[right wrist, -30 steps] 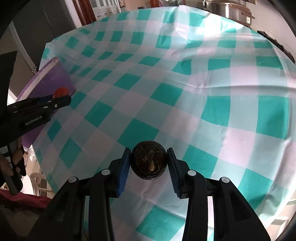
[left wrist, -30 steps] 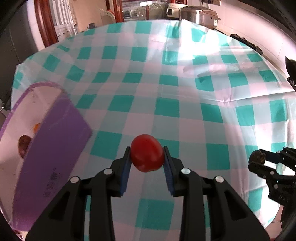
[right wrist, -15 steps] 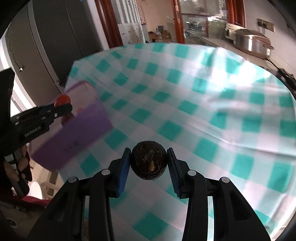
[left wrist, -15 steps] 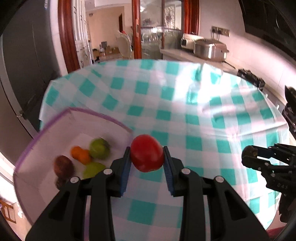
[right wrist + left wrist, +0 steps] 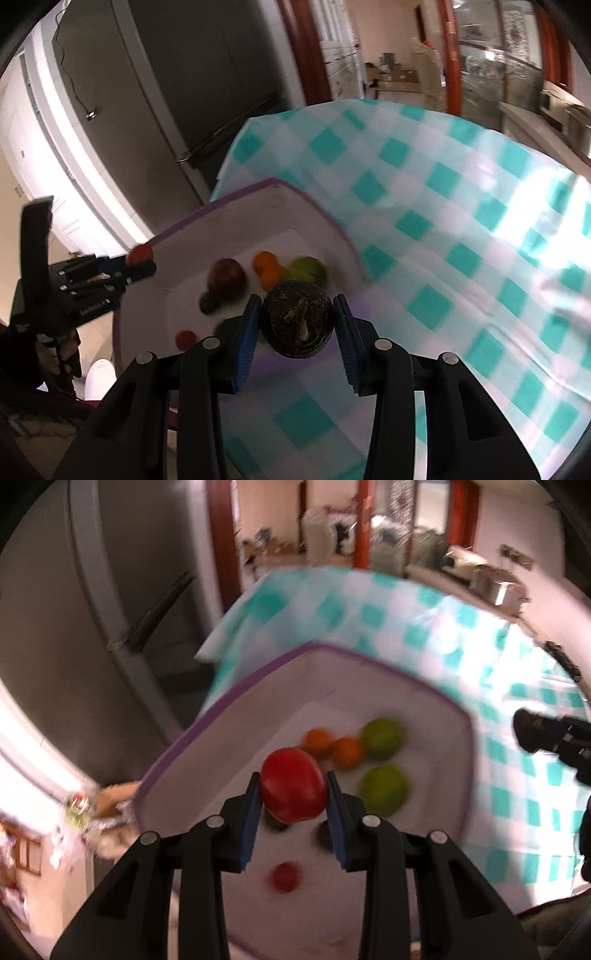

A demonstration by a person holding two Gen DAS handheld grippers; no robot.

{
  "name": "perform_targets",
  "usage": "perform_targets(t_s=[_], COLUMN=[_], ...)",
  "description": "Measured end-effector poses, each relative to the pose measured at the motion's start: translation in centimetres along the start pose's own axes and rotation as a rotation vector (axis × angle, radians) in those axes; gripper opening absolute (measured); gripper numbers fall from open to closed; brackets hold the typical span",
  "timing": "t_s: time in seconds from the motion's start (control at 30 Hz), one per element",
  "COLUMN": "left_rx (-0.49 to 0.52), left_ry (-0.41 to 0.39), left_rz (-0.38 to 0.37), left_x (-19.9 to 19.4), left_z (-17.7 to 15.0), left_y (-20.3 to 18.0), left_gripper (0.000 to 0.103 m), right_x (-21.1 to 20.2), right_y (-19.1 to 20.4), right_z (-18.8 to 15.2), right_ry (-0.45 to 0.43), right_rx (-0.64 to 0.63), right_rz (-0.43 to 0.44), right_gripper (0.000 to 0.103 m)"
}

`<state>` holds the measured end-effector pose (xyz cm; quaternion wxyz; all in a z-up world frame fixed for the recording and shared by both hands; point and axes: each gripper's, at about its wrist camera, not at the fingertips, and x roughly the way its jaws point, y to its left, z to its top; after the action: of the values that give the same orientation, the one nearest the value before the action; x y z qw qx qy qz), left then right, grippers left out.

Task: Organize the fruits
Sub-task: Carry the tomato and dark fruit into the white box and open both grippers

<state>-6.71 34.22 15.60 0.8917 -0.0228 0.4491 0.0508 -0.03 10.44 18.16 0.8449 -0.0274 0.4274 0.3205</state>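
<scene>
Almost no writing can be read here. In the right wrist view, the left hand-held gripper [image 5: 142, 260] carries one short line of small white letters on the side of its black body, but motion blur makes the letters too unclear to spell out. In the left wrist view no text, number, label or sign is legible; everything there is blurred.

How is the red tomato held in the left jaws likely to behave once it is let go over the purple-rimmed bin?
The red tomato looks round and smooth, so it will probably roll after landing in the bin. Its glossy skin suggests it bruises easily if dropped. It may bump the fruit already lying there, such as the green fruit.
</scene>
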Motion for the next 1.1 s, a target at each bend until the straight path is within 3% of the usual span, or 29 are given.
perform_targets(t_s=[0.17, 0.47, 0.77, 1.1], left_rx=[-0.004, 0.094, 0.118, 0.138], left_ry=[0.133, 0.312, 0.389, 0.418], left_rz=[0.021, 0.03, 0.001, -0.038], left_x=[3.2, 8.3, 11.2, 12.0], left_z=[-0.6, -1.3, -1.3, -1.1], left_y=[3.6, 4.2, 4.2, 4.3], left_gripper=[0.034, 0.034, 0.035, 0.035], right_x=[4.7, 13.1, 18.0, 21.0], right_y=[3.2, 7.1, 9.8, 10.5], right_z=[2.3, 3.7, 3.5, 3.1], right_ry=[0.092, 0.318, 0.474, 0.56], right_rx=[-0.049, -0.171, -0.321, -0.35], right_rz=[0.031, -0.006, -0.069, -0.092], right_gripper=[0.04, 0.04, 0.04, 0.04])
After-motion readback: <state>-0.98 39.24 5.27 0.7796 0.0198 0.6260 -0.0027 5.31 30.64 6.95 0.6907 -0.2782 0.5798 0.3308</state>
